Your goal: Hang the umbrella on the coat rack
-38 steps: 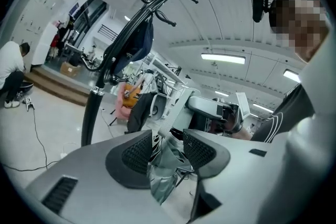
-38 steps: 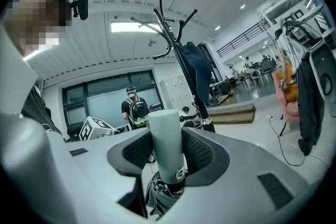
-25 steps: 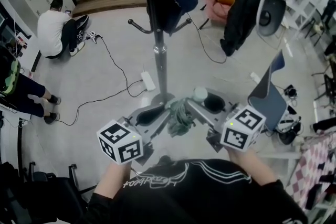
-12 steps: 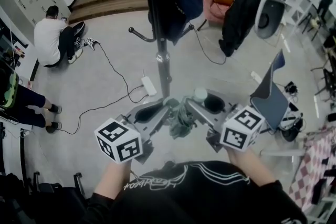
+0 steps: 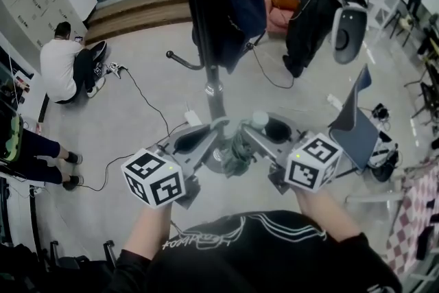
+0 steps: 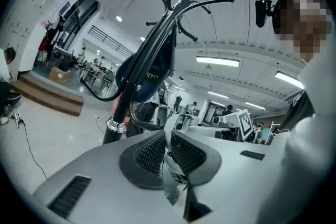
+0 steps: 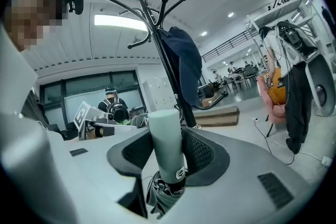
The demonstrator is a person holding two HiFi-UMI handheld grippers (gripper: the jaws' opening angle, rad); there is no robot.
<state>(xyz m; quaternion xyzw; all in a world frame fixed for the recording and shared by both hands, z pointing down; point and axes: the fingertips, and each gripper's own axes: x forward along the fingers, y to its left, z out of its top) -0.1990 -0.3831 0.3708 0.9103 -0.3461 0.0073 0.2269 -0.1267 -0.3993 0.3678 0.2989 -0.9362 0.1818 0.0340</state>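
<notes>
- The left gripper has its jaws narrow, pinched on the umbrella's thin grey strap.
- The right gripper has its jaws clamped on the pale handle, which stands upright between the pads.
- The folded umbrella hangs between the two grippers, held off the floor, its canopy bunched below the handle.
- Just beyond stands the coat rack, with a dark blue item hanging on it.
</notes>
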